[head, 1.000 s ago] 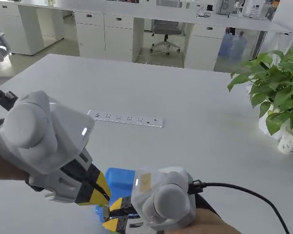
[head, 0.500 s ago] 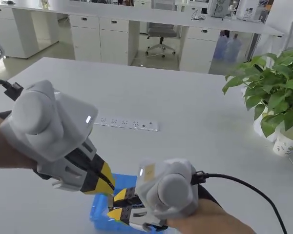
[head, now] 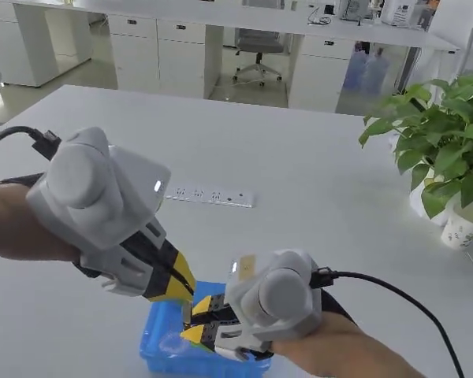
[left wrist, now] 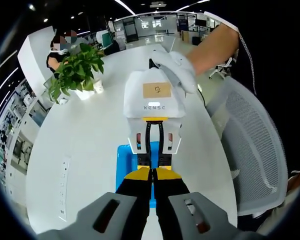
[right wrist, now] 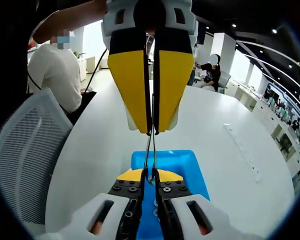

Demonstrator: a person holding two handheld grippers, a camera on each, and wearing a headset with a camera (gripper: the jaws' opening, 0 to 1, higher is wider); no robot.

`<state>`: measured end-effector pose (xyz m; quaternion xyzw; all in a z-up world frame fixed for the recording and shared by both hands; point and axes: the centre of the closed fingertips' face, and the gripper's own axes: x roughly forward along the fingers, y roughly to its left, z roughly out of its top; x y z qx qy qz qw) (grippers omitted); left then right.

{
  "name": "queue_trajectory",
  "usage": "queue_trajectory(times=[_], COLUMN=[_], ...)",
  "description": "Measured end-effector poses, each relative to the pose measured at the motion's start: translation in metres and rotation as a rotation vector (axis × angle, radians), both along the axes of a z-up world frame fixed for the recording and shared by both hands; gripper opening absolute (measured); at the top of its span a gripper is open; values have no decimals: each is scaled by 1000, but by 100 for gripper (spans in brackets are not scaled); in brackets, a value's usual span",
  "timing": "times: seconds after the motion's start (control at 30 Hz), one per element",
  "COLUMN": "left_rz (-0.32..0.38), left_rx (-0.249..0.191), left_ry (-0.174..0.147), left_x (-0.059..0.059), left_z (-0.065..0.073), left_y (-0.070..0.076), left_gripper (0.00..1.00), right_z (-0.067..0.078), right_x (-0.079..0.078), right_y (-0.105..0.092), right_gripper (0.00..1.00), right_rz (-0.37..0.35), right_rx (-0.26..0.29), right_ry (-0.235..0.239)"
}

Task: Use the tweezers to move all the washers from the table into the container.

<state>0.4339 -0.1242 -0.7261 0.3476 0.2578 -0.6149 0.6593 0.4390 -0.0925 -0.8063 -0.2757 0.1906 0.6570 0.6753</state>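
Head view has the two grippers meeting tip to tip just above the blue container (head: 162, 358), which sits on the white surface (head: 323, 197). The left gripper (head: 183, 290) slants down toward the container from its left. The right gripper (head: 195, 323) reaches in from the container's right and hangs low over it. In the right gripper view the tweezers (right wrist: 150, 145) run as two thin metal legs between the grippers, directly over the container. The left gripper's yellow jaws are pressed together on one end of the tweezers. The right gripper's yellow-tipped jaws are closed on the other end, with nothing but the legs between them. The left gripper view looks at the right gripper head-on, both pairs of jaws in one line over the container. Beyond the container a white power strip (head: 209, 195) lies flat on the surface, well apart from it. Far to the container's right a potted plant (head: 441, 142) stands near the surface's edge. A black cable (head: 394, 303) arcs from the right gripper, away from the container to the right.
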Motion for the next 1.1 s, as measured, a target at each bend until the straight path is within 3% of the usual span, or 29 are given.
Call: queue_trajectory(times=[0.63,1.1], left_rz=[6,11], left_rx=[4,25], left_ry=[59,72], left_x=[25,28], left_z=[-36,-51], left_y=[-5,-3], left_gripper=[4,4], right_z=[-37,-52], right_x=[22,24], right_y=[-10,-9], right_gripper=[10,10], right_rz=[-39,-26], right_rx=[-44,-92], right_ry=[69,74])
